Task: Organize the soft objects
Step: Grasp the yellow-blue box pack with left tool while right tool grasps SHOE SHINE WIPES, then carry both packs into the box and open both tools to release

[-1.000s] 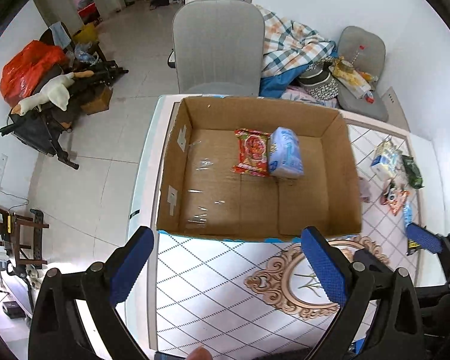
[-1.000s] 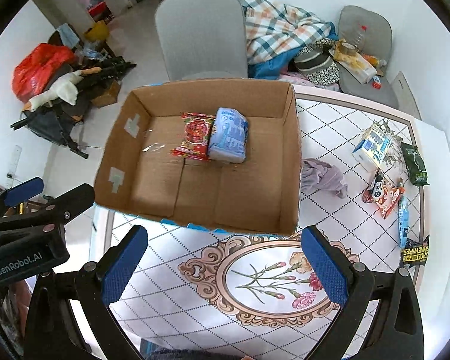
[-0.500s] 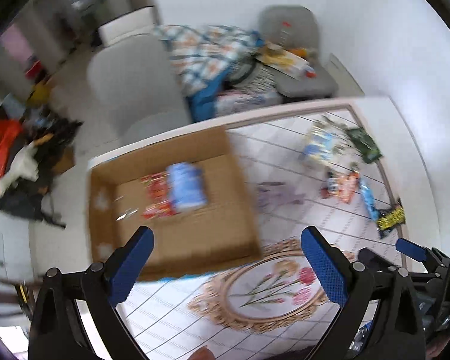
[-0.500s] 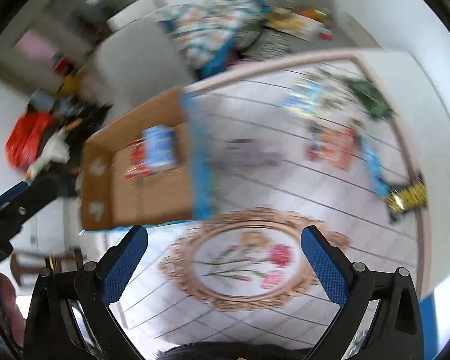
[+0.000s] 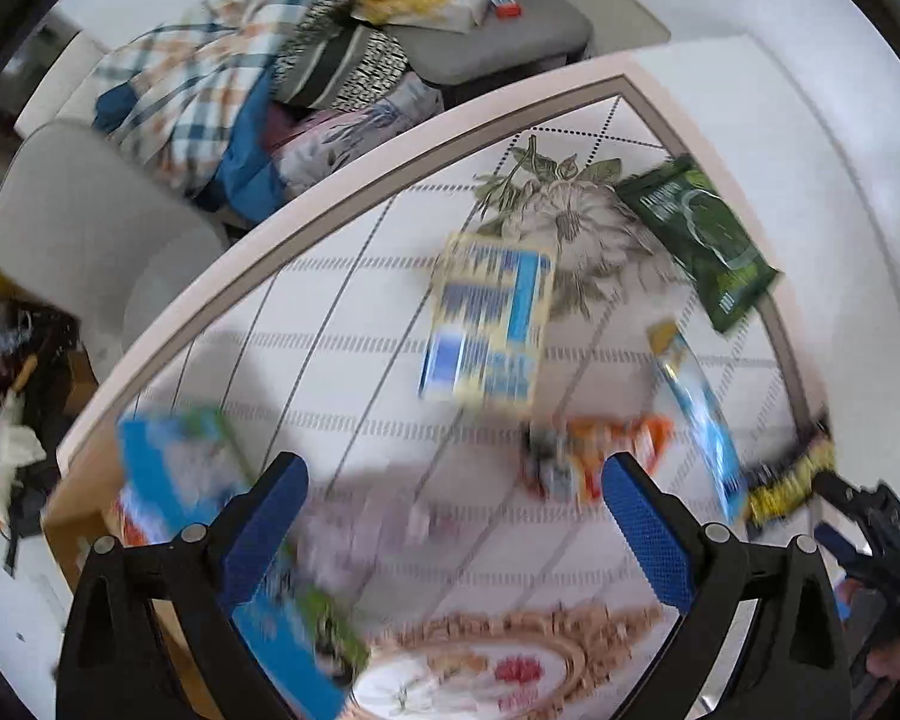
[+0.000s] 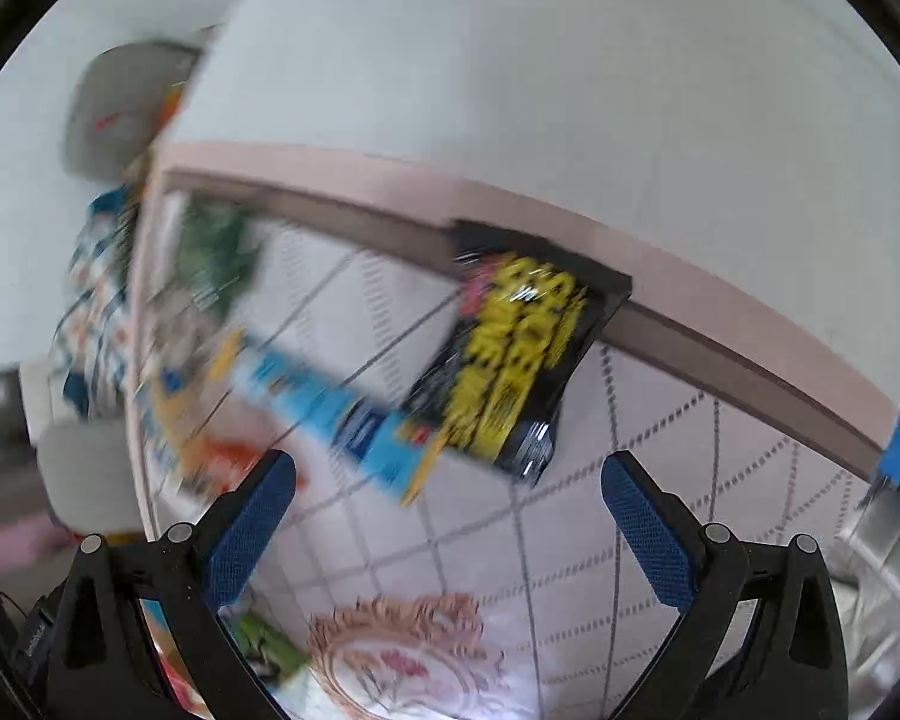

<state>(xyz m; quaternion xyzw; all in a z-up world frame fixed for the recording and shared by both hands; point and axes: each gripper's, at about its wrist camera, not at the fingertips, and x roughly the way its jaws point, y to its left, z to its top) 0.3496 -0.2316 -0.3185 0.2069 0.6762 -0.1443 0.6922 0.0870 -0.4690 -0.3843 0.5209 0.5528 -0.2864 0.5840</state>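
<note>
My left gripper (image 5: pixel 450 522) is open and empty above the patterned table (image 5: pixel 342 300). Ahead of it lie a blue and yellow tissue pack (image 5: pixel 489 324), a green bag (image 5: pixel 699 240), an orange packet (image 5: pixel 594 456), a long blue packet (image 5: pixel 699 414) and a blurred purple cloth (image 5: pixel 378 522). The cardboard box corner (image 5: pixel 84 534) shows at lower left. My right gripper (image 6: pixel 447 510) is open and empty over a black and yellow bag (image 6: pixel 510 354) and the long blue packet (image 6: pixel 336 414) near the table edge. The right gripper also shows at the left view's right edge (image 5: pixel 858 516).
A grey chair (image 5: pixel 84 240) stands beyond the table's far edge, with a plaid blanket (image 5: pixel 192 84) and a grey cushion (image 5: pixel 492 42) piled with things behind it. A white wall (image 6: pixel 510 72) runs along the table's right side. Clutter lies on the floor at left.
Both grippers have swung right, away from the cardboard box, and moved closer to the packets at the table's right side. Both views are blurred by motion. Both stay open.
</note>
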